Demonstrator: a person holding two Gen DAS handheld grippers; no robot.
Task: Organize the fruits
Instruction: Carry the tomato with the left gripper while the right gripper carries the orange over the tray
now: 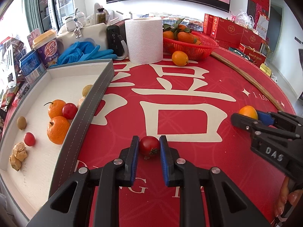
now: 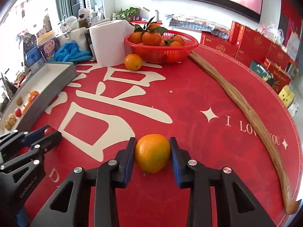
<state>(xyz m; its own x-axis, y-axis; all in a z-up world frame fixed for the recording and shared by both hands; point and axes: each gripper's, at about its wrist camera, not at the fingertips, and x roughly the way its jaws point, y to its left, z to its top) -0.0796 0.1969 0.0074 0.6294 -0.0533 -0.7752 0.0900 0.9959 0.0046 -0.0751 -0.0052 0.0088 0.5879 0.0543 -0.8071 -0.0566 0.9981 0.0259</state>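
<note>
My left gripper (image 1: 149,146) is shut on a small red tomato (image 1: 148,145) that rests on the red table mat. My right gripper (image 2: 153,154) is shut on an orange (image 2: 152,153), also on the mat; the same gripper and orange (image 1: 248,112) show at the right of the left wrist view. The grey tray (image 1: 90,102) at the left holds two tangerines (image 1: 57,129), two small tomatoes (image 1: 69,110), small brownish fruits and walnuts (image 1: 19,156). Another orange (image 1: 180,58) lies loose by the red basket (image 1: 197,49) of tangerines.
A paper roll (image 1: 144,40), a black speaker (image 1: 114,38), blue gloves (image 1: 85,52) and a drink cup (image 1: 47,48) stand behind the tray. A long wooden stick (image 2: 242,106) lies along the mat's right edge. Red gift boxes (image 1: 233,32) stand beyond the table.
</note>
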